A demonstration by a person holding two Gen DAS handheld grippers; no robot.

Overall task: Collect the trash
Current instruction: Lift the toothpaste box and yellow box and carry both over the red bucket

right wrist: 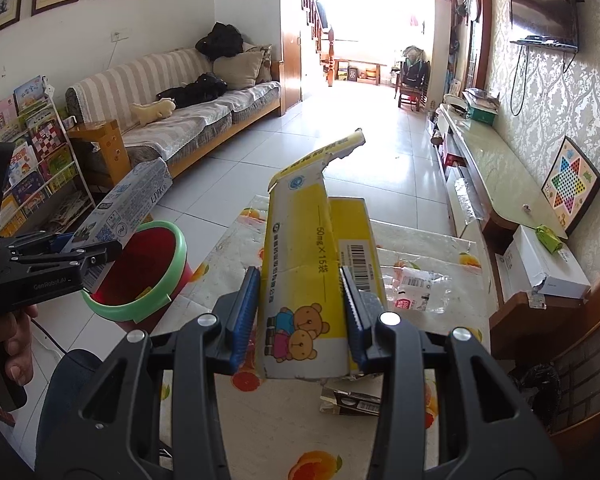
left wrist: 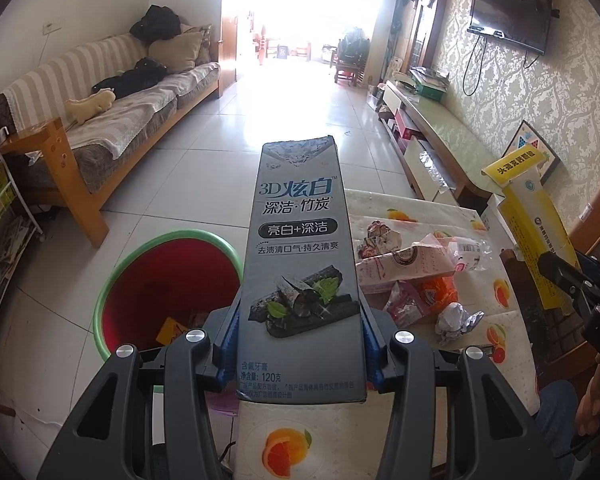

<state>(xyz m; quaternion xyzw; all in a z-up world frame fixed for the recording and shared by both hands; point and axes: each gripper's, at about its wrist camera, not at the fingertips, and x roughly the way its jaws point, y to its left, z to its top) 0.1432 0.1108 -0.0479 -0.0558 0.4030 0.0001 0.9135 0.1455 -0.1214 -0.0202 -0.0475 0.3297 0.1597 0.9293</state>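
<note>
Between the blue pads of the left gripper [left wrist: 300, 344] a grey toothpaste box [left wrist: 300, 264] is clamped near its lower end, its length running away from the camera and its far end up in the air. Just below and left of it stands the bin [left wrist: 112, 280], red inside with a green rim, on the tiled floor beside the table [left wrist: 500, 344]; a few scraps lie at its bottom. The right wrist view shows the box held over the bin's rim.

The right gripper [right wrist: 300, 312] is closed on a yellow box [right wrist: 300, 256] with cartoon bears, its torn flap lifted at the far end. Under it, on the fruit-print tablecloth, lies a dark wrapper [right wrist: 352, 400].

Farther along the table sit a foil ball [left wrist: 456, 320], an orange wrapper [left wrist: 436, 292], a pink paper pack [left wrist: 412, 264] and a clear plastic wrapper [right wrist: 416, 284].

Beyond, a striped sofa [left wrist: 112, 92] lines the left wall, and a TV [left wrist: 508, 16] hangs on the right one.
</note>
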